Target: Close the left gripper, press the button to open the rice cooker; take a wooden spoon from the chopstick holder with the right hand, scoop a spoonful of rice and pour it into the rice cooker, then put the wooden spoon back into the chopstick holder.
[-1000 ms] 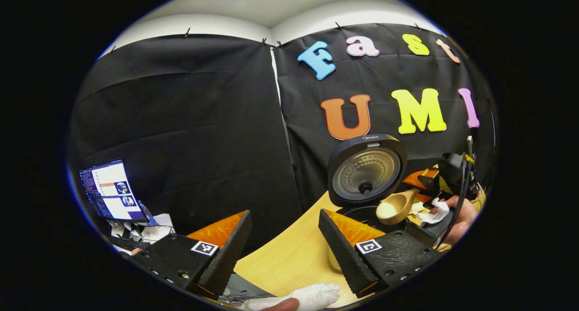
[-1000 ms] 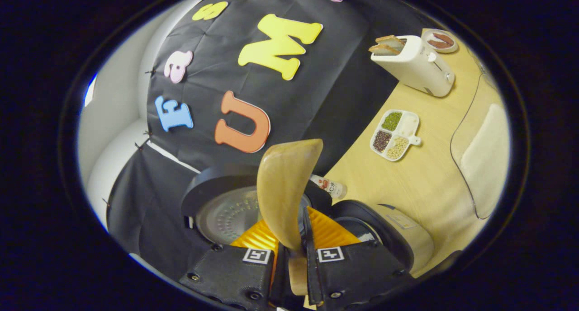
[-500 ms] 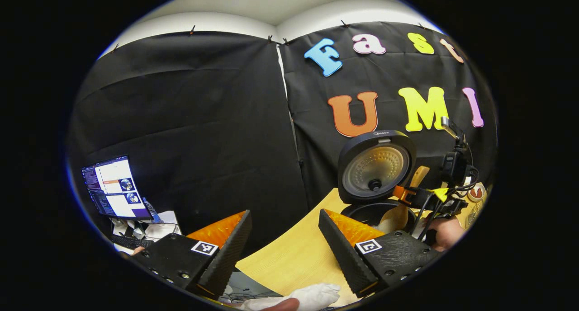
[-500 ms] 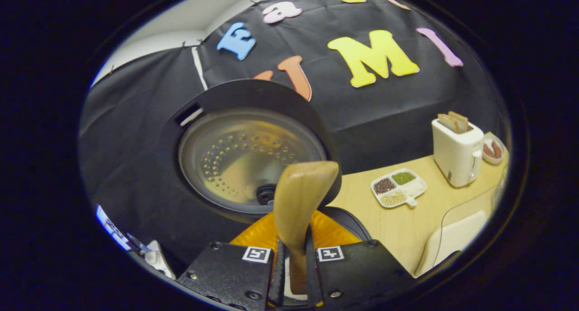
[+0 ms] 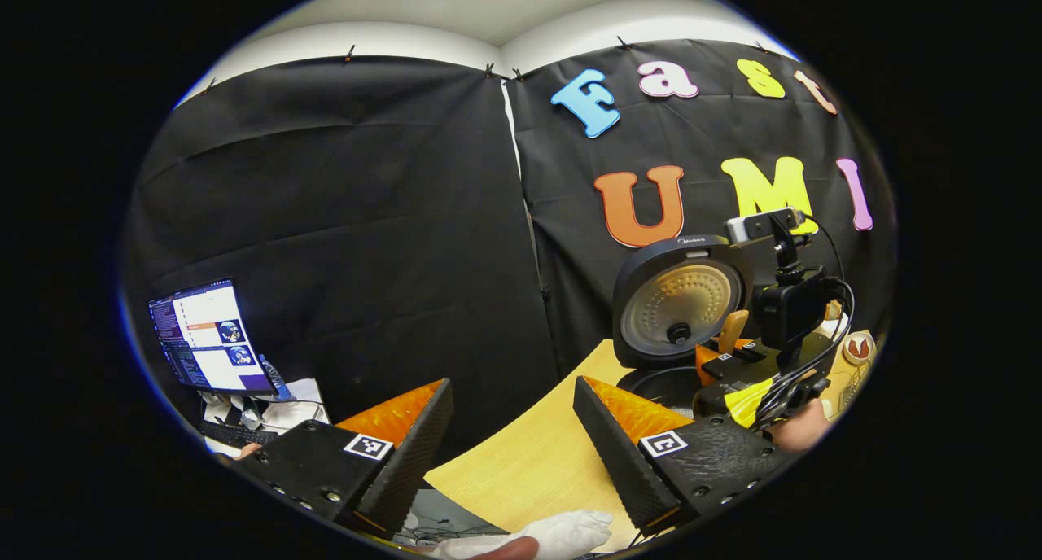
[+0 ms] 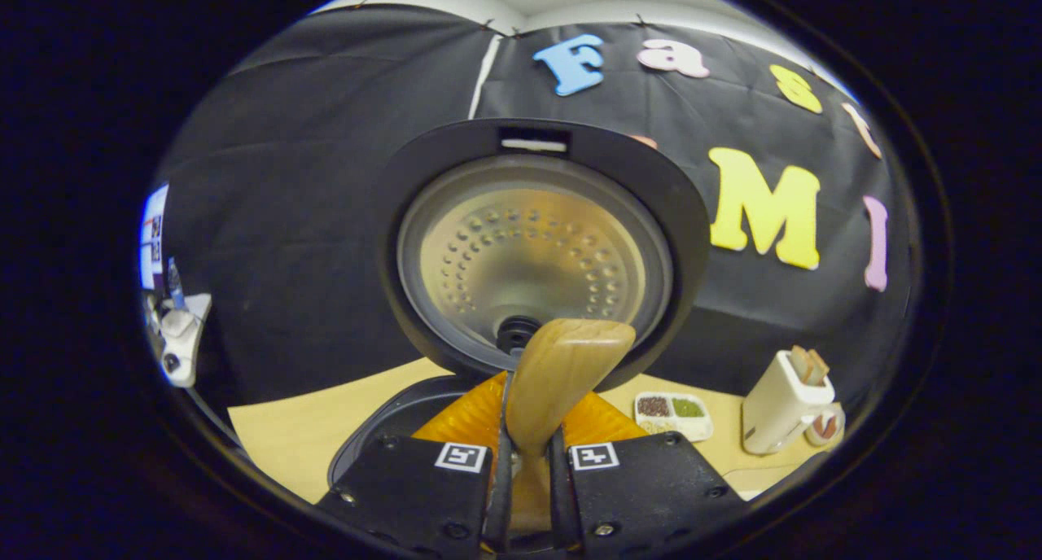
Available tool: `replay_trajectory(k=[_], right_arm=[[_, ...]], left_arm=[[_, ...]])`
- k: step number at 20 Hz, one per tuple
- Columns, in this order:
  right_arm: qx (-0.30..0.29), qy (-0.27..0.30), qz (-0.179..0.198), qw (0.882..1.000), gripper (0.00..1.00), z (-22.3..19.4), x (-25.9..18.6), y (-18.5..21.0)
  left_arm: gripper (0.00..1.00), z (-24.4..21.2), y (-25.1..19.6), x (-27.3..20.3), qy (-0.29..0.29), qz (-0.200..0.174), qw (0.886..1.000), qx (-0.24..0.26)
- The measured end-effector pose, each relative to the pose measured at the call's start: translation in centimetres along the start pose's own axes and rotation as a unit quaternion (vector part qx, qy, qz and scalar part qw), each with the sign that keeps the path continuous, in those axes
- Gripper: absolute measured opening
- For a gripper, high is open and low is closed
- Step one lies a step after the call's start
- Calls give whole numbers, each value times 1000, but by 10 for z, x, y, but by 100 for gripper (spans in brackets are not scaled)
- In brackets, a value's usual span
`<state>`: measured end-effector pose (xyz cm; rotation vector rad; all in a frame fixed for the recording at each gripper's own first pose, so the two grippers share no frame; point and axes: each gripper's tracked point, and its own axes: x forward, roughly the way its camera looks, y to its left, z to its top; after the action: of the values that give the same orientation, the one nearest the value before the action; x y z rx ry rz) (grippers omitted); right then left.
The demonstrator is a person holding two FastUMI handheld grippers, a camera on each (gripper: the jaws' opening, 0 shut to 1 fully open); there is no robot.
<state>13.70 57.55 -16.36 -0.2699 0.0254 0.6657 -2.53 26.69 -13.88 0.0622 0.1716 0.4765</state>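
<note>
A: Where's the spoon [image 6: 562, 373]?
B: Clamped by its handle in the right gripper [image 6: 527, 495], bowl raised in front of the cooker's [image 6: 383, 430] upright lid [image 6: 537, 242].
A: Anything nearby?
B: A grain tray [image 6: 674, 409] and toaster [image 6: 783, 401] on the worktop [image 6: 285, 430], to the right. The lid's brand mark is too small to read.
A: The left gripper [image 5: 511, 430]?
B: Spread wide, holding nothing, short of the cooker; a laptop [image 5: 203, 336] sits off to its left.
</note>
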Motion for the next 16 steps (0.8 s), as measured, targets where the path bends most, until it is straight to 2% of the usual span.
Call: replay_trajectory(k=[2,4,9,13,16], right_arm=[[-55,-8,4,998,25,2,-1,5],[-79,-10,10,997,24,0,0,11],[-80,-10,17,997,25,1,-3,14],[-34,-23,28,999,25,12,-11,12],[47,-44,42,997,24,36,-22,5]], left_arm=[[95,-1,1,0,-1,1,1000,1],[95,-1,0,0,0,1,1000,0],[95,-2,0,1,0,2,1000,-1],[95,1,0,-2,0,4,1000,-1],[95,3,3,-4,-3,6,1000,1]])
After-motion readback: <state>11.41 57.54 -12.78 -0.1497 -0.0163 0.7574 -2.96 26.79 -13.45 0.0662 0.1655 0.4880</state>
